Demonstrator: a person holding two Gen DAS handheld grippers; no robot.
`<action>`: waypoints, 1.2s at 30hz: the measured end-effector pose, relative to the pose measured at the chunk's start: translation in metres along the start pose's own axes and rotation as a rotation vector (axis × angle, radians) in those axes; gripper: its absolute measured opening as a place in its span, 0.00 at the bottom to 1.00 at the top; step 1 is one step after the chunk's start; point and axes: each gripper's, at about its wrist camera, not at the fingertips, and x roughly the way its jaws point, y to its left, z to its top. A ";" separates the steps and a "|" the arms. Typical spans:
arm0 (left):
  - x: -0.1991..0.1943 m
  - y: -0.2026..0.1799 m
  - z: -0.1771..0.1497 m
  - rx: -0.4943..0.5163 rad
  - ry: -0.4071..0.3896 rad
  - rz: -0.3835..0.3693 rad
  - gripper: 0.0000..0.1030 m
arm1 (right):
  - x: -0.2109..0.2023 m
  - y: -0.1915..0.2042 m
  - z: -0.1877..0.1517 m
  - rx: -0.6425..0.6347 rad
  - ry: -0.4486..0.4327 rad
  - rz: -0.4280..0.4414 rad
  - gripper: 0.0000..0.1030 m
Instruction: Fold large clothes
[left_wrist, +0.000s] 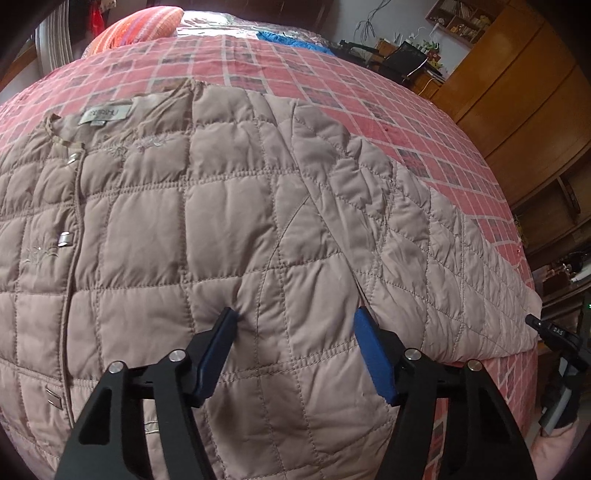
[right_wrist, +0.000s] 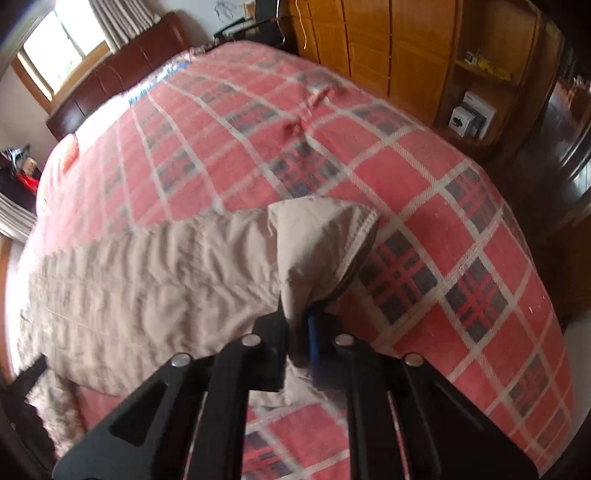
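Right gripper (right_wrist: 295, 325): black frame, blue pads, clamped on the cuff end of the beige quilted jacket's sleeve (right_wrist: 321, 243), cuff lifted just off the red plaid bedspread (right_wrist: 443, 177). Sleeve's long axis runs from the fingers left toward the jacket body. Left gripper (left_wrist: 295, 319): spread wide, tips pressing the beige quilted jacket (left_wrist: 207, 229) near the armpit seam, gripping nothing. Jacket lies flat, front up, snaps shut, collar far side. Judgement: next move is sleeve across chest, right arm carries, left pins pivot. Right view blurred.

Left tongs (left_wrist: 295, 317) spread wide, tips touching quilted jacket (left_wrist: 207, 221).
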 end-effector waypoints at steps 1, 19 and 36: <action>0.000 0.000 0.000 0.000 -0.001 -0.006 0.63 | -0.009 0.007 0.000 -0.009 -0.023 0.023 0.07; 0.000 0.000 -0.003 0.028 -0.007 -0.020 0.62 | -0.006 0.204 -0.055 -0.428 0.024 0.187 0.07; -0.019 -0.050 -0.010 0.111 0.012 -0.199 0.64 | -0.082 0.164 -0.067 -0.413 -0.102 0.327 0.43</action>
